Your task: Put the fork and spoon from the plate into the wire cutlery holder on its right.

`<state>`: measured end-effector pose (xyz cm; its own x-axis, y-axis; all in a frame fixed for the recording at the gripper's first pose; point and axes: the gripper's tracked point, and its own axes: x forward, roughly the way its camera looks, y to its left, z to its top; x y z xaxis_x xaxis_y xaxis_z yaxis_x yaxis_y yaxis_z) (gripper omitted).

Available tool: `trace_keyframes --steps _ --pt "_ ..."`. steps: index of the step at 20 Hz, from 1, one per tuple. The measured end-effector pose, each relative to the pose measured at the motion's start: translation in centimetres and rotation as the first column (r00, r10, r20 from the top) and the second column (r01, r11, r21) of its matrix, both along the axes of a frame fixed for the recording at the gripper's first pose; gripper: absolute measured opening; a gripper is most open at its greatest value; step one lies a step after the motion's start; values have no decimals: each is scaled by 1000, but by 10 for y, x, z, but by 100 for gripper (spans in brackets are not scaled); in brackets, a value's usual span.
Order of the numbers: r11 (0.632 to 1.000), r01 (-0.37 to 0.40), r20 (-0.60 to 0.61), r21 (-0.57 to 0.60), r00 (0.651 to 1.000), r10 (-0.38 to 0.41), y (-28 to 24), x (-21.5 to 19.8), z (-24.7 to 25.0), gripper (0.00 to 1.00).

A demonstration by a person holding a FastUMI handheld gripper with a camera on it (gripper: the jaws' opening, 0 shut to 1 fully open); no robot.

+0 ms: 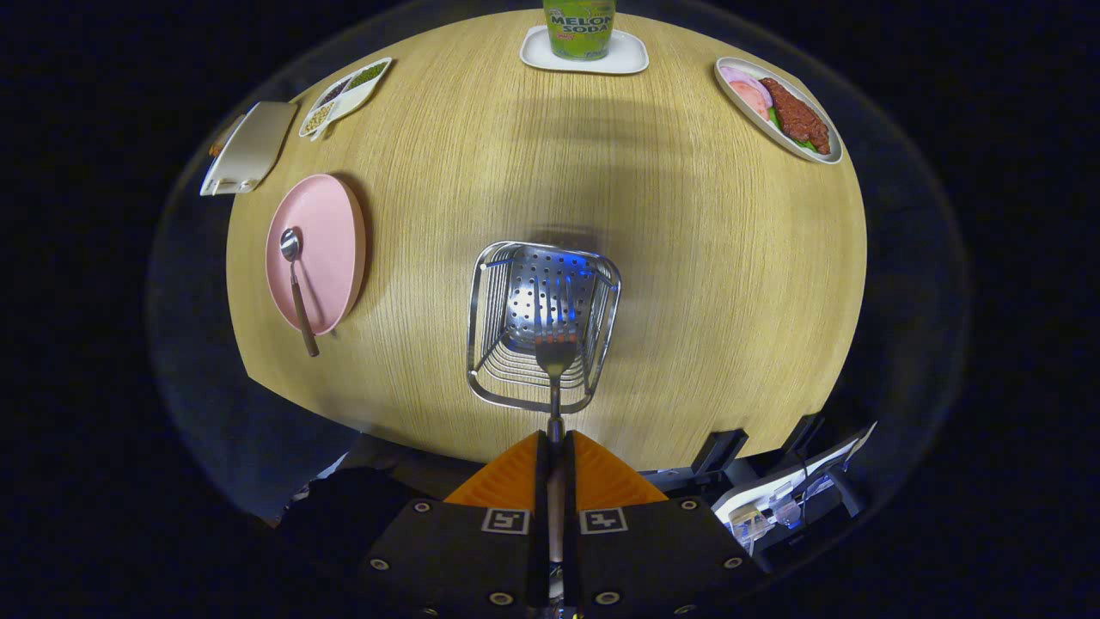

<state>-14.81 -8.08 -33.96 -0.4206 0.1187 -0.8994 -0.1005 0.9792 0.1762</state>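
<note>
Steel fork (555, 365) is clamped by its handle between the closed fingers of the gripper (554, 447), tines poised over the wire cutlery holder (543, 322) near the table's (687, 284) front edge. Recommend lowering straight, releasing once tines sit inside. Spoon (295, 284) remains on pink plate (331, 232), left edge.

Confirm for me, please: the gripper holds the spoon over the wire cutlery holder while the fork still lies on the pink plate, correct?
Not quite: the two are swapped. In the gripper view the gripper is shut on the fork, its tines over the wire cutlery holder, and it is the spoon that lies on the pink plate.
</note>
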Motion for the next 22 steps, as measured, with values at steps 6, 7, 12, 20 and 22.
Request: trace_keyframes --steps 6,7,12,20,22 --pt "999 37 110 -31 993 -34 -7 30 -7 9" --pt "998 61 143 -30 988 -56 -6 37 -6 10" --pt "988 141 389 62 908 -154 17 80 11 10" --pt "966 147 782 211 568 -257 55 142 69 42" --pt "954 145 850 261 433 -299 66 158 88 55"
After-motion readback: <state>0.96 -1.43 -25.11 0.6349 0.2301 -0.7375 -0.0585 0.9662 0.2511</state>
